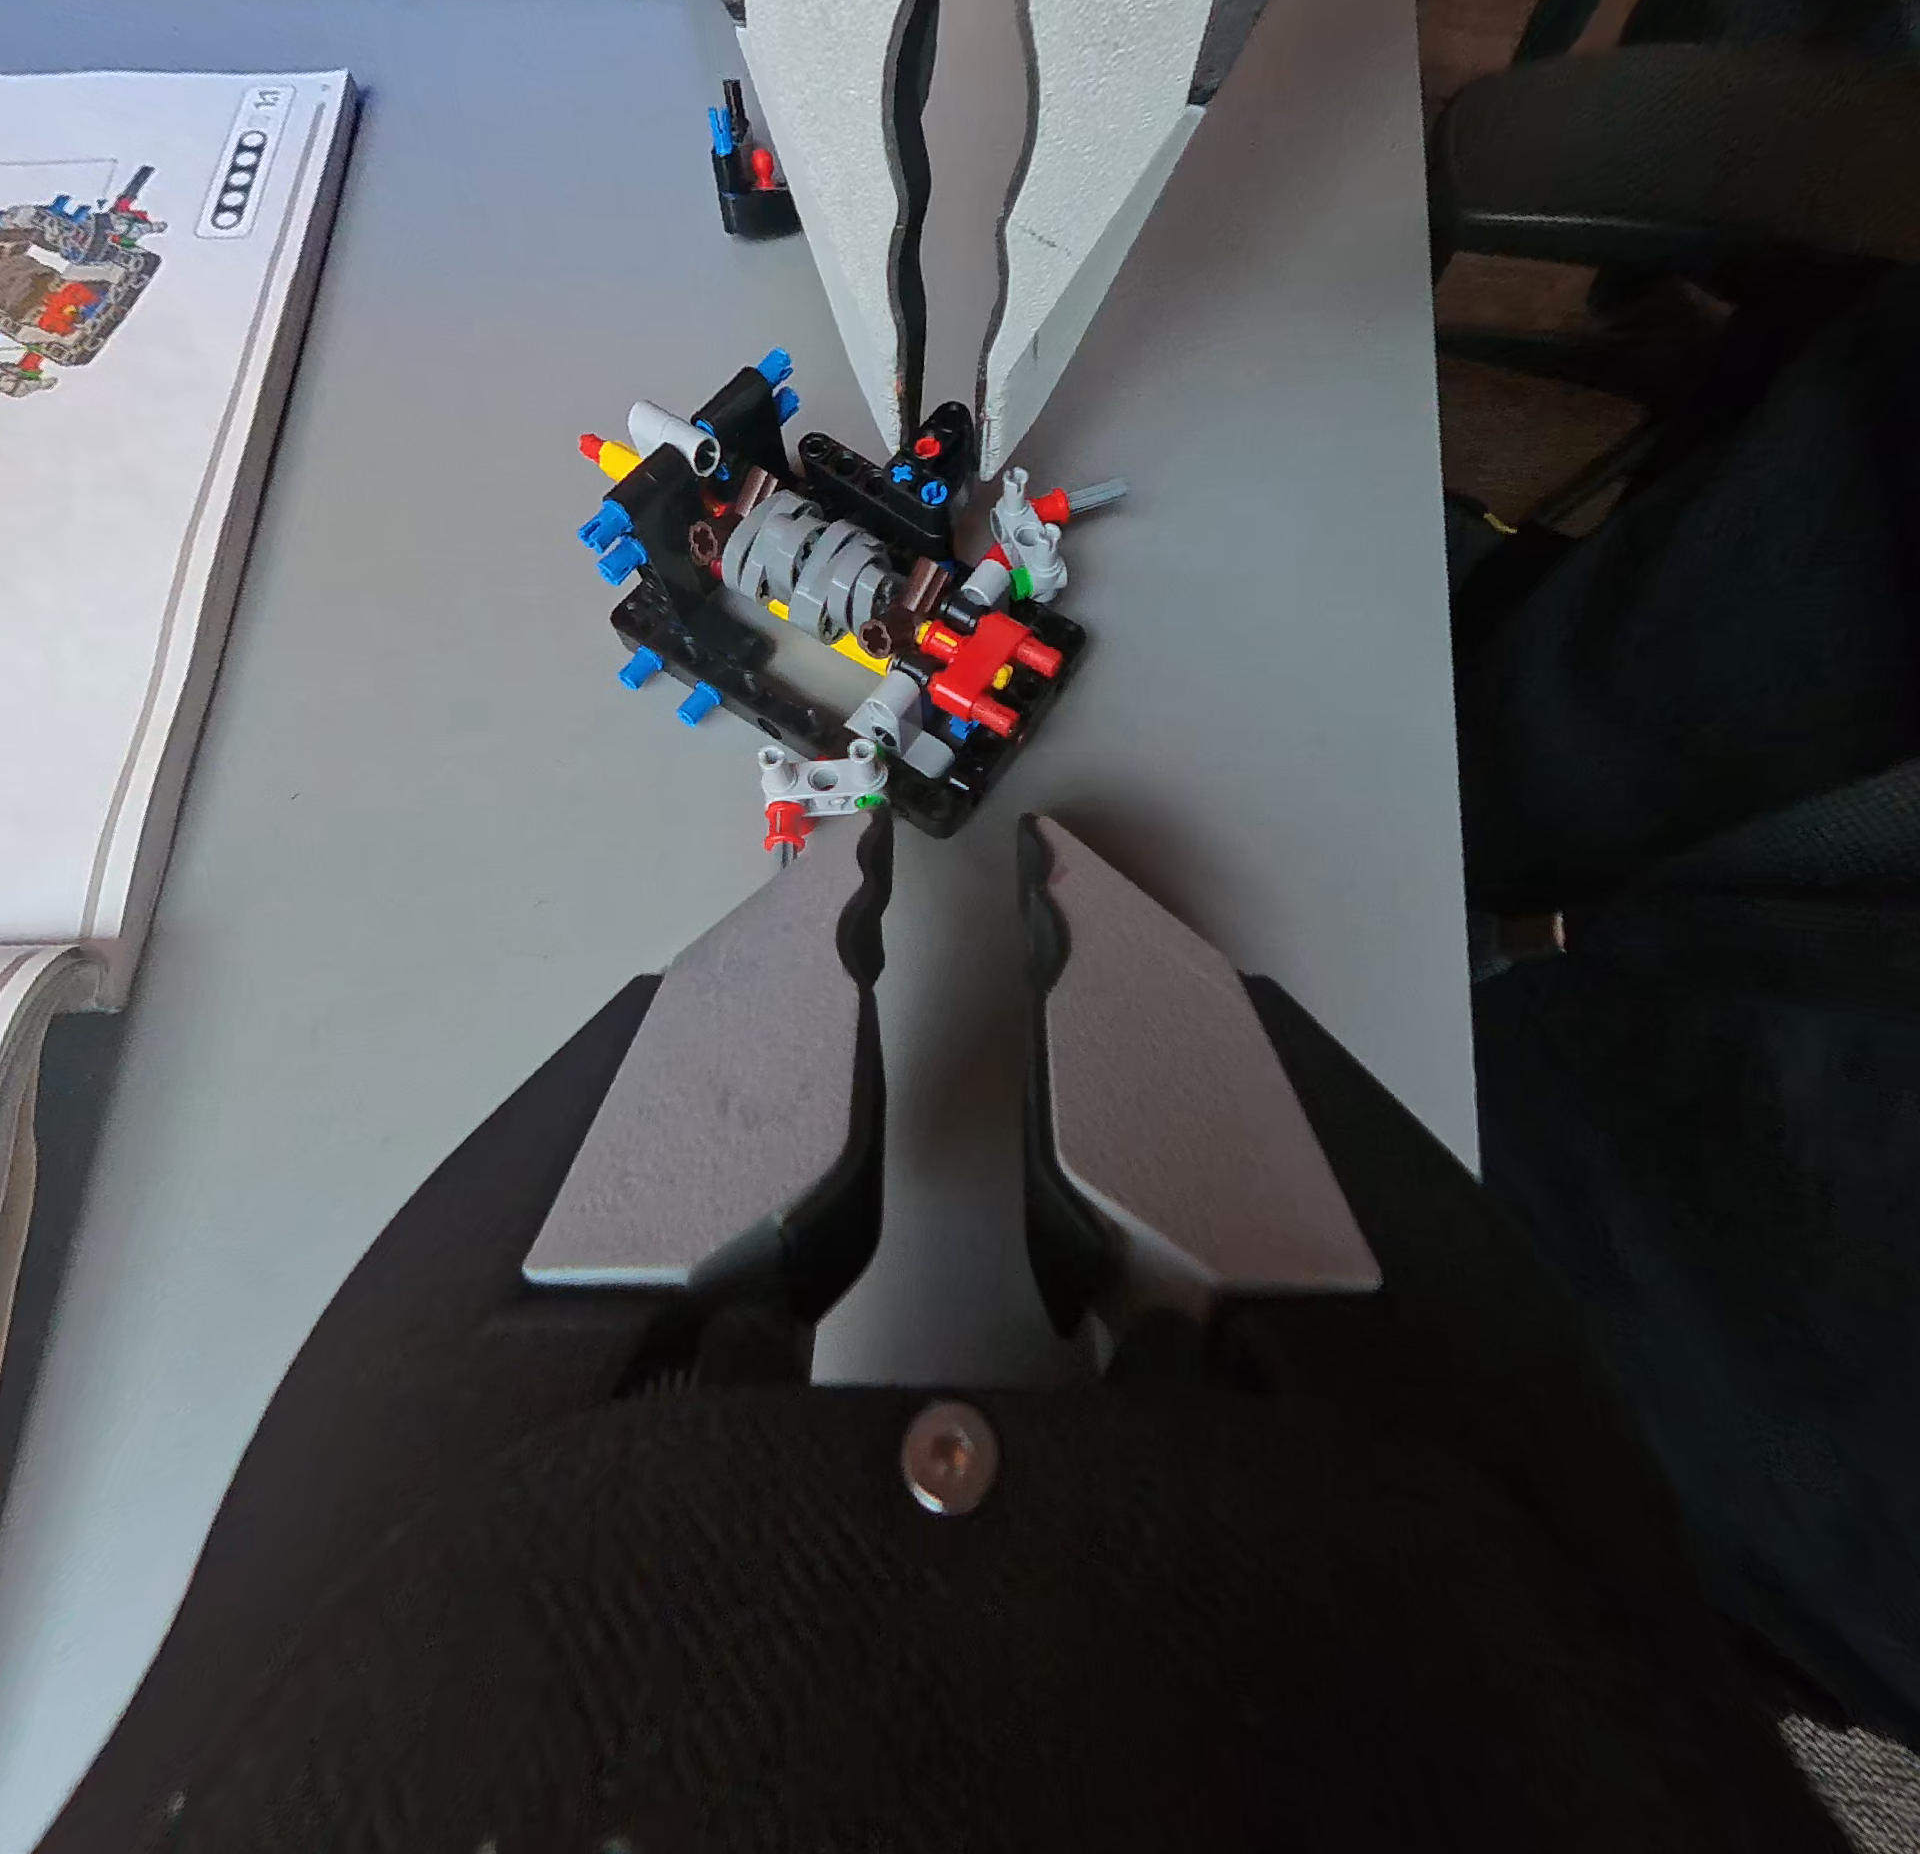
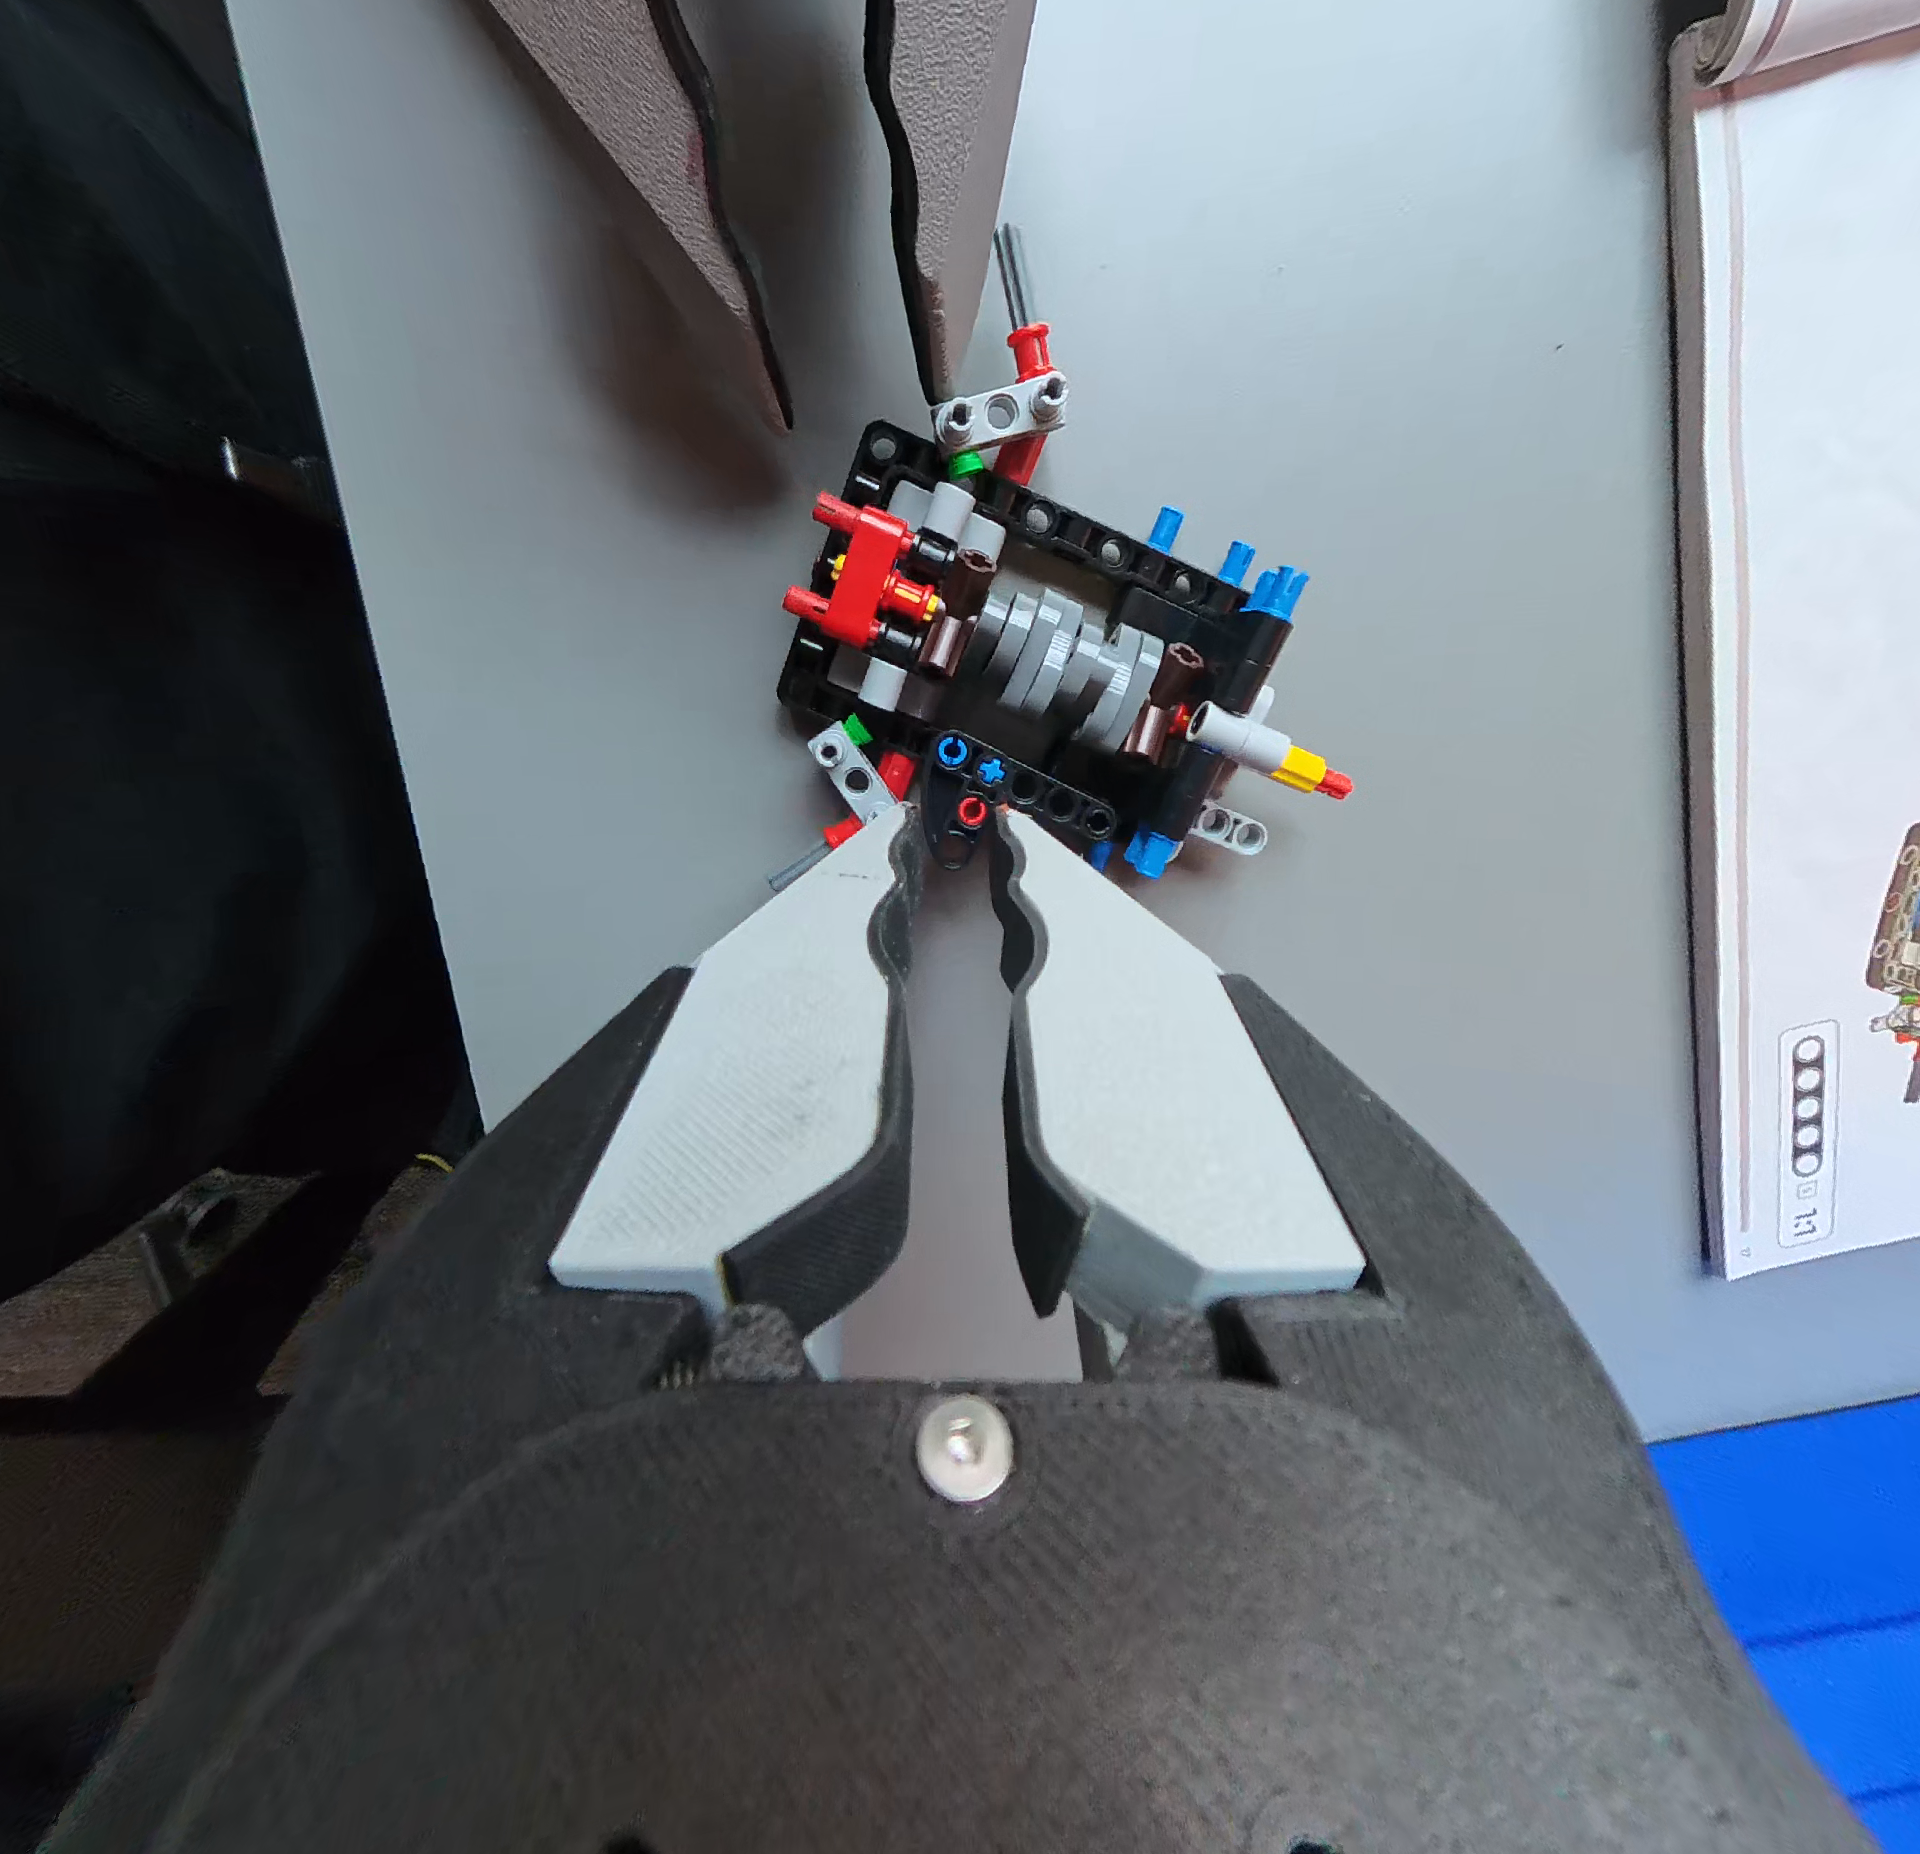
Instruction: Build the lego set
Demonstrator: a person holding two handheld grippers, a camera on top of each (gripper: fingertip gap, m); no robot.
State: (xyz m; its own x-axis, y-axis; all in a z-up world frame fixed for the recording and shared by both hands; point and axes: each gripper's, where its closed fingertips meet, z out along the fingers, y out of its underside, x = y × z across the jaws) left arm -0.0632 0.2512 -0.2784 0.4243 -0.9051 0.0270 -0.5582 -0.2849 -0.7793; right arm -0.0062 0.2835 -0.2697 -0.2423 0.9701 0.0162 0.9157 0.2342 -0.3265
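The half-built lego model has a black frame, grey gears, a red connector and blue pins, and lies on the grey table. It also shows in the right wrist view. My right gripper is shut on the small black angled beam with a red pin at the model's side. It reaches in from the top in the left wrist view. My left gripper is open and empty, its tips just short of the model's end, beside a light-grey connector.
An open instruction booklet lies left of the model and shows at the right in the right wrist view. A small black sub-assembly stands farther back. A blue bin sits beyond it. The table edge and a dark chair are close by. The left gripper's tips are roughly 7 centimeters from the right gripper's.
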